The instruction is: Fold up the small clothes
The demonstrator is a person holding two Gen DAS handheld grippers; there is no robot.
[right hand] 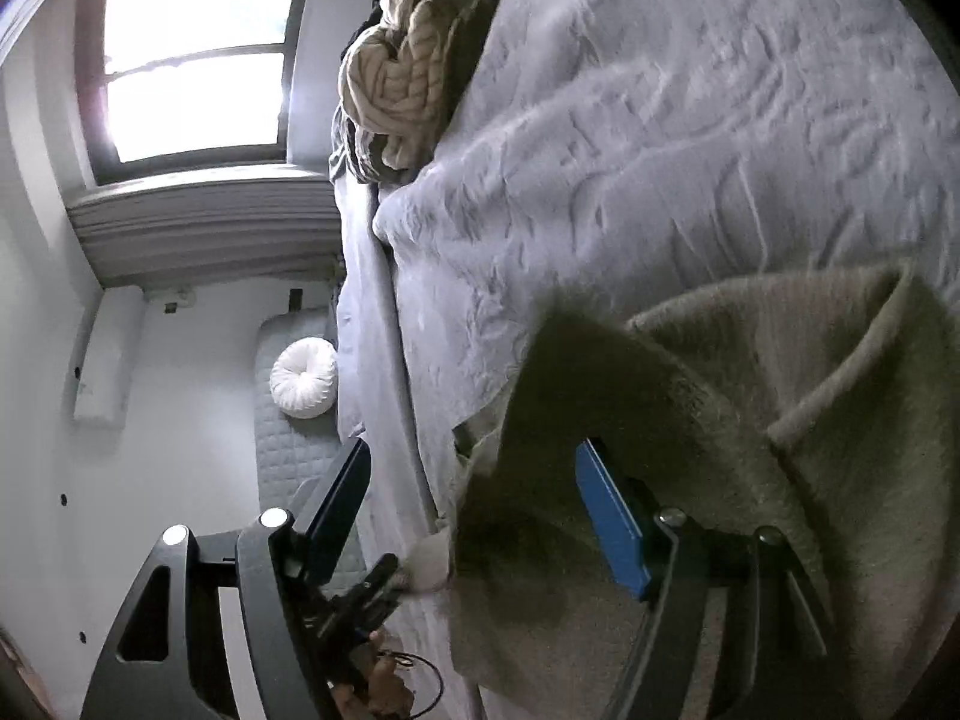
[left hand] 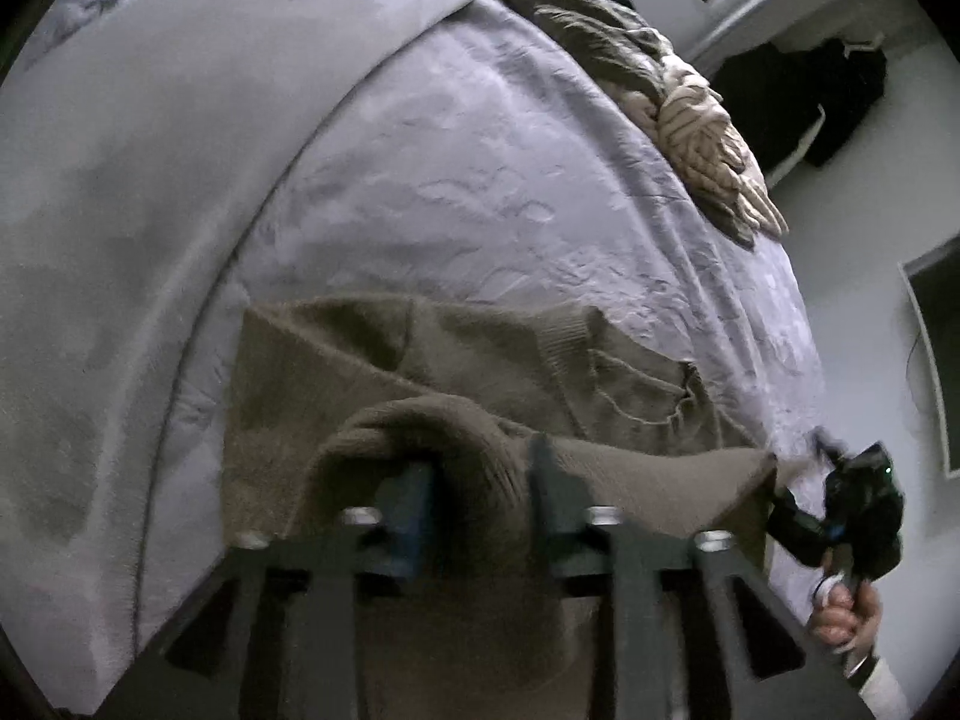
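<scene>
Left gripper (left hand: 474, 495): jaws spread partway, a rolled fold of the olive-brown knit sweater (left hand: 420, 354) bulging up between the fingers. Pads do not appear to press it; the cloth looks loose there, though the view is blurred.

Right gripper (right hand: 480, 510): jaws wide apart. The blue pad (right hand: 612, 522) lies against the sweater's edge, the other finger out over the bedside floor. Nothing pinched.

Sweater lies on the lavender quilted bedspread (left hand: 480, 150) at the near edge of the bed, partly folded over itself, one ribbed hem showing. Between the two grippers its edge runs fairly straight.

Handling, judged: soft, light, limp, fuzzy knit; will sag and stretch if lifted by one point, unlikely to slip from the pads. Best taken at ribbed hem or at folded corners, both sides at once.

Further out: heap of other clothes (left hand: 690, 120), tan striped and dark, at the far bed edge. White round cushion (right hand: 303, 378) on the floor.
</scene>
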